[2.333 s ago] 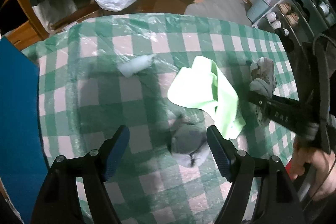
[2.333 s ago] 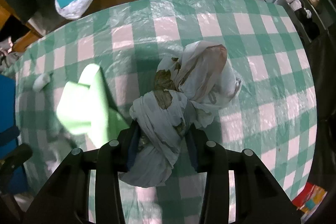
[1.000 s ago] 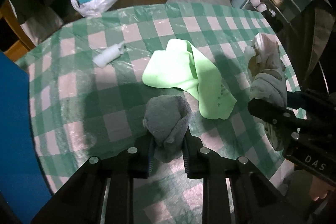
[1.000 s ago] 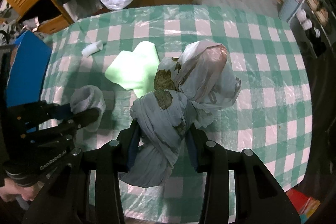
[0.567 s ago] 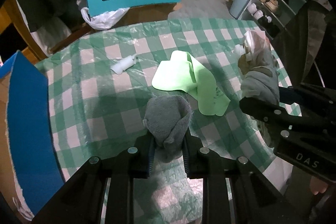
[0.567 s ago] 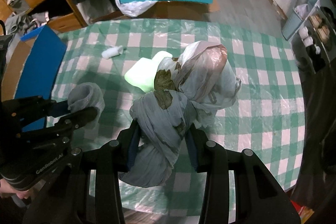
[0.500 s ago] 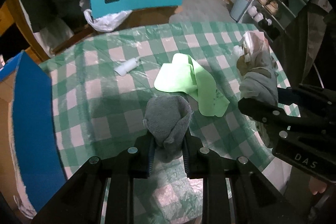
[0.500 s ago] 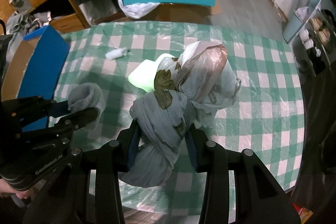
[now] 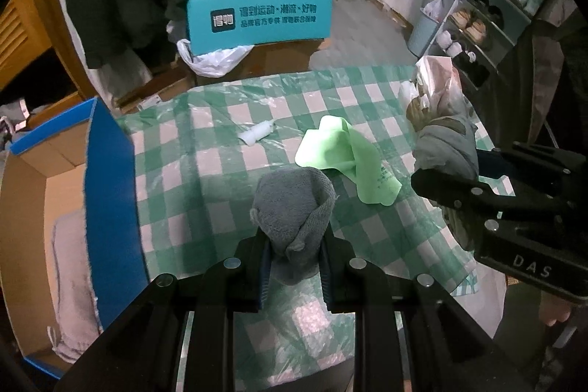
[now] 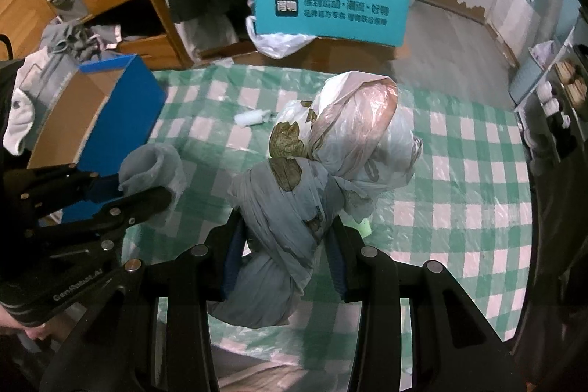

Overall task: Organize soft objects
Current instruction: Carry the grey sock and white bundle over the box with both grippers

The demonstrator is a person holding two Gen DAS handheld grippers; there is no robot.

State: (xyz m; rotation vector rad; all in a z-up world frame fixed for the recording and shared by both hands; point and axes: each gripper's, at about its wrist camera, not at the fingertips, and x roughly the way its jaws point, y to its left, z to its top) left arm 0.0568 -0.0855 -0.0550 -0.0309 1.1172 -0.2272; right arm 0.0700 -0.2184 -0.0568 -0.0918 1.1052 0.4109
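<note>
Below me spreads the green-and-white checked tablecloth under clear plastic (image 9: 228,179), with the open blue-walled cardboard box (image 9: 110,193) standing at its left edge, a pale folded cloth lying on its floor. Next in size, my right tongs (image 10: 283,256) are clenched about halfway on the knotted bundle of pale grey and translucent plastic bags (image 10: 330,164), both pads pressed into its lower twist, the bundle clear of the table. My left tongs (image 9: 294,263) are pinched much narrower on the rolled grey towelling sock (image 9: 294,204), which stands up between the pads, also off the cloth. On the table lie the crumpled light-green cloth (image 9: 341,157) and, beyond it, the small white tube (image 9: 257,135), apart from both tongs.
</note>
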